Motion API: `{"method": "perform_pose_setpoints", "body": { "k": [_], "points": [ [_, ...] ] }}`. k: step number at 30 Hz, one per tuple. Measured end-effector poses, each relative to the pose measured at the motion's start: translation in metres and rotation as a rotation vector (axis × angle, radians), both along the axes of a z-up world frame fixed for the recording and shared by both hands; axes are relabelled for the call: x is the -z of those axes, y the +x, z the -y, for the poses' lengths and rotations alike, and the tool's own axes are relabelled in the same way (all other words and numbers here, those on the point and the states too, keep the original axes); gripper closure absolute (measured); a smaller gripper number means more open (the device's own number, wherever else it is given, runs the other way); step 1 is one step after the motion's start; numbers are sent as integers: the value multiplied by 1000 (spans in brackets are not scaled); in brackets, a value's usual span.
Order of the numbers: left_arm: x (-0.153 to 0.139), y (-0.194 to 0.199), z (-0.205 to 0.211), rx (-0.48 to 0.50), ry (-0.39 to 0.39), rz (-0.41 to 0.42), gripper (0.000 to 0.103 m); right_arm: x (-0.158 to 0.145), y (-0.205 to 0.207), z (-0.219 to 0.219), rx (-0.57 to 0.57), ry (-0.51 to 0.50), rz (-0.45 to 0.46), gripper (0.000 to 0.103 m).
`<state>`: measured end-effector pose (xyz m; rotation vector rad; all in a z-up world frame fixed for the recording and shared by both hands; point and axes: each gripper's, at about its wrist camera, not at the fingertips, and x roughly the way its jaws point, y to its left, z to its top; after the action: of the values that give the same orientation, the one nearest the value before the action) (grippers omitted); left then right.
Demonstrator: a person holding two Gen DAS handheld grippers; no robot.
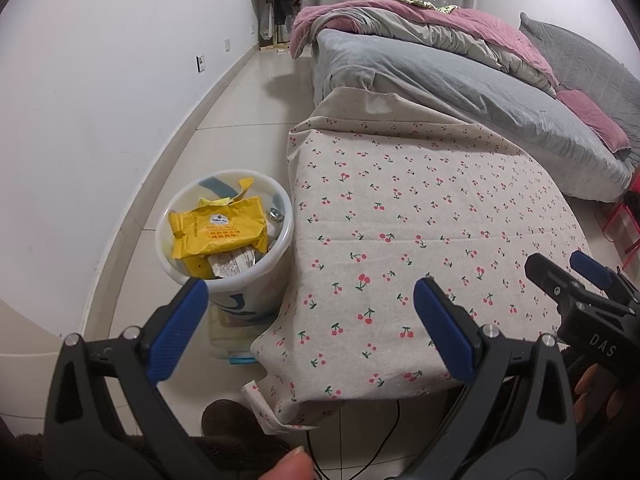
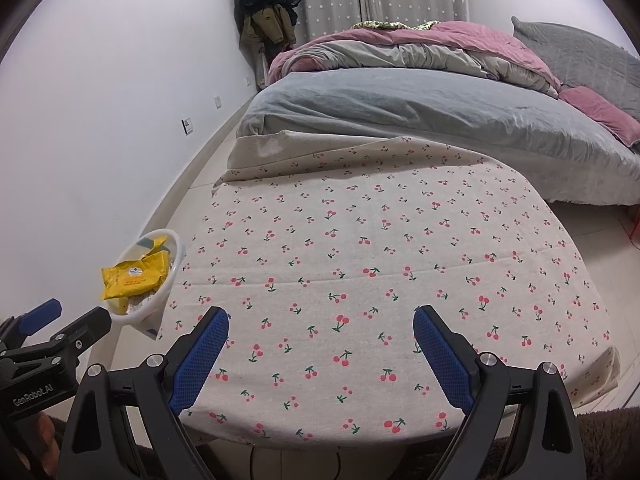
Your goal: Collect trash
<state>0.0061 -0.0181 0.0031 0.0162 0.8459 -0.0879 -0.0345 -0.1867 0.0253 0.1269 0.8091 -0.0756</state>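
Collection near complete: yellow wrapper in white bin beside cherry-print table, no litter visible on it; left gripper and right gripper spread, empty; next, probably scan for leftovers.

white trash bin on floor beside bench, upright, stuffed with crumpled yellow wrapper on top, sticking above rim
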Motion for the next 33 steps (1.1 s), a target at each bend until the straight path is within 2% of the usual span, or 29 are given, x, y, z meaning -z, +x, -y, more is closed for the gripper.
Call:
{"method": "perform_pose_setpoints", "body": {
  "k": [33],
  "points": [
    [-3,-2,0,2,-11,8,1,-2,-1,-8,0,11,6,8]
  ]
}}
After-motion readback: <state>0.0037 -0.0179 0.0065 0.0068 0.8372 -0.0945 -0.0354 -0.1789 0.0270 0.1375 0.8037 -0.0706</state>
